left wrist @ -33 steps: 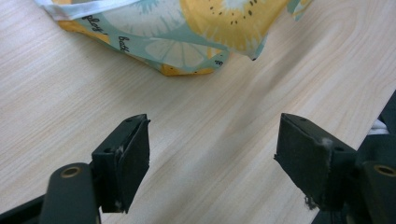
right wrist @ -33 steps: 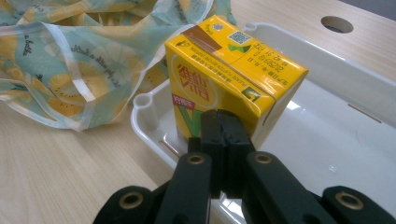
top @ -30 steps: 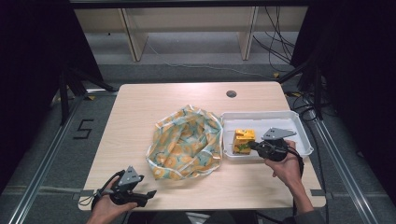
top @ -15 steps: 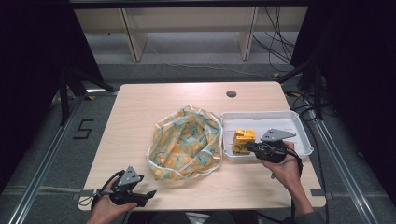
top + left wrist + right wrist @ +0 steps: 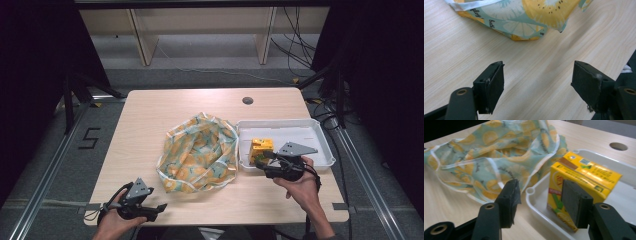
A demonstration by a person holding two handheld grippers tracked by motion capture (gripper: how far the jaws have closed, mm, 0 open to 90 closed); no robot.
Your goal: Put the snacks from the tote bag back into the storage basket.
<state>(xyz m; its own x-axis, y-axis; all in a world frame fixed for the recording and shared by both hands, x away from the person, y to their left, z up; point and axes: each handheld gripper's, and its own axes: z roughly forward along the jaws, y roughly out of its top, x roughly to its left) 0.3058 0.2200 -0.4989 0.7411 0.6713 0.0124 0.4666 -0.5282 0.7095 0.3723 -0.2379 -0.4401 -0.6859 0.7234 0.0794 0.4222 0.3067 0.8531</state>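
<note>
A yellow drink carton (image 5: 261, 148) stands upright in the left end of a white tray (image 5: 300, 131). My right gripper (image 5: 261, 162) is just in front of it, at the tray's near left corner. Its jaws have just been opening and nothing is pressed between them. In the right gripper view the carton (image 5: 584, 175) rises behind the right jaw of my right gripper (image 5: 540, 197), and the tray rim (image 5: 534, 202) lies in the gap. My left gripper (image 5: 159, 209) rests open at the table's front left edge. A lemon-print bag (image 5: 200, 152) lies crumpled mid-table.
The bag's near edge (image 5: 524, 15) lies beyond my left gripper (image 5: 537, 82), with bare wood between. The bag (image 5: 486, 157) touches the tray's left side. A round cable hole (image 5: 247, 100) sits near the table's far edge. Shelving legs and cables stand beyond the table.
The right gripper's jaws have parted, and the hand has drawn back a little from the carton toward the table's front edge. The left hand has not moved.
</note>
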